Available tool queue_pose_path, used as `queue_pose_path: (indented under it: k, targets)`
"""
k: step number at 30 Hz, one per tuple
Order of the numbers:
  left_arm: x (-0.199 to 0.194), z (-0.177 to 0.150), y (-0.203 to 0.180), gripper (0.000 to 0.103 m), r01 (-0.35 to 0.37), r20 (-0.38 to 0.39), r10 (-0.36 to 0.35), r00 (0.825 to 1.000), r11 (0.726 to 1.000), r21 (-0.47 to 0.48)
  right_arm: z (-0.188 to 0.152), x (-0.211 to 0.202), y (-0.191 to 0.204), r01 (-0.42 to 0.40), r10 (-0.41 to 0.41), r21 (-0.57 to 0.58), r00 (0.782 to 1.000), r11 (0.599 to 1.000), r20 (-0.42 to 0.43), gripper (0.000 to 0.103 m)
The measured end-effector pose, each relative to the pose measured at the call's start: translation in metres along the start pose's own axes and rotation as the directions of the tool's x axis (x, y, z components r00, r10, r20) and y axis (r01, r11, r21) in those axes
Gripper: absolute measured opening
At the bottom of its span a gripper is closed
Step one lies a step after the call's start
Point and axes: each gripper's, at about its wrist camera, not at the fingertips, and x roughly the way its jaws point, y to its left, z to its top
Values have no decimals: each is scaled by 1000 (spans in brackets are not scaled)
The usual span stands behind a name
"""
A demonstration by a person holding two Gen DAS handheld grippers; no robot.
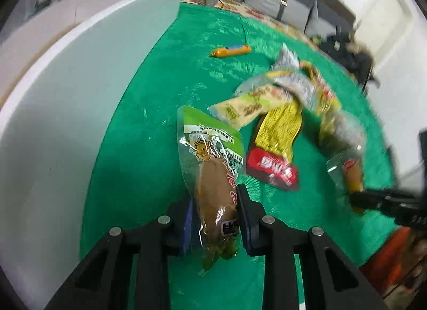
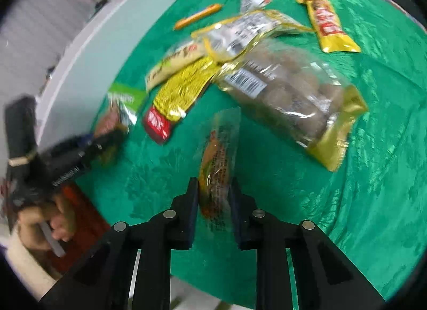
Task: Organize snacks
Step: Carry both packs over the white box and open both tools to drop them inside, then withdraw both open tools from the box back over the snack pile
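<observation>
My left gripper (image 1: 214, 198) is shut on a green-topped clear packet with a brown snack (image 1: 210, 166), held above the green cloth (image 1: 160, 96). It also shows in the right wrist view (image 2: 120, 107). My right gripper (image 2: 213, 190) is shut on a small clear packet with an orange sausage (image 2: 218, 155), also seen in the left wrist view (image 1: 349, 174). A pile of snacks lies between: a yellow foil packet (image 2: 181, 88), a red packet (image 1: 272, 171), a cream packet (image 1: 245, 107) and a big bag of brown balls (image 2: 288, 94).
A white box wall (image 1: 66, 91) stands along the left of the cloth. An orange sausage stick (image 1: 230, 51) lies alone at the far side. A yellow-red bar (image 2: 327, 24) lies at the far right. Sofa and patterned rug are beyond.
</observation>
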Motion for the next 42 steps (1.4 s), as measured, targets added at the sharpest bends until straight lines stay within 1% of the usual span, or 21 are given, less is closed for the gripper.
queue_pose_path:
  k: [4,5,7,9,11,14,17,18,20,21,23,24,26,27,29,32,35,37,39,40,42]
  targets:
    - [-28,5,1,28,125,66,-121,990,991,-55,-1,-18,-11,-104,100,61,993,993,55,22]
    - [-36,6,1,28,160,81,-154,985,985,-71,0,-23,-10,-123,118,69,991,990,69,22]
    - [-59,10,3,28,254,125,-239,963,960,-115,-1,-33,0,-158,150,82,984,984,95,22]
    - [-83,21,5,28,295,175,-272,946,948,-117,8,-48,19,-199,189,73,974,977,125,22]
    - [-113,34,12,29,291,227,-263,938,951,-102,27,-52,43,-248,238,47,959,968,154,22]
    - [-154,55,38,29,240,295,-197,935,964,-118,56,-66,91,-326,323,-19,925,945,198,22]
    - [-181,73,79,29,90,324,-32,946,982,-165,78,-72,144,-390,399,-84,891,917,216,22]
    - [-183,75,89,29,63,320,-2,947,982,-181,86,-70,164,-405,419,-109,883,908,213,22]
    - [-187,81,114,30,-24,311,92,946,976,-216,96,-63,201,-402,428,-160,882,902,199,22]
    - [-186,82,126,30,-92,298,161,941,969,-231,102,-57,220,-392,424,-184,886,901,190,22]
    - [-182,79,141,35,-177,269,246,931,951,-254,111,-36,253,-379,415,-213,895,901,164,23]
    - [-177,77,153,40,-210,239,280,930,937,-280,114,-23,266,-365,404,-224,901,904,159,25]
    - [-176,64,170,80,-223,211,297,931,923,-315,117,-5,279,-334,372,-229,916,914,151,37]
    - [-176,59,175,85,-232,213,313,926,914,-334,119,5,283,-310,347,-225,926,924,151,59]
    - [-177,54,175,86,-237,231,324,917,911,-339,111,-1,277,-271,314,-224,932,936,183,63]
    - [-178,49,167,87,-210,248,303,920,916,-341,97,-13,258,-203,260,-239,935,949,240,63]
    - [-183,48,137,93,-160,288,253,924,937,-310,73,-31,222,-68,153,-253,929,965,336,64]
    - [-186,47,107,96,-107,317,189,929,960,-258,51,-42,186,64,42,-236,908,970,416,66]
    - [-182,45,71,97,-42,327,104,939,981,-190,28,-51,143,188,-75,-187,870,964,487,67]
    - [-178,44,56,97,-16,322,69,944,986,-164,15,-55,116,252,-145,-142,843,957,518,68]
    - [-159,37,21,97,45,299,-10,954,993,-111,-7,-61,62,343,-272,-35,799,939,536,69]
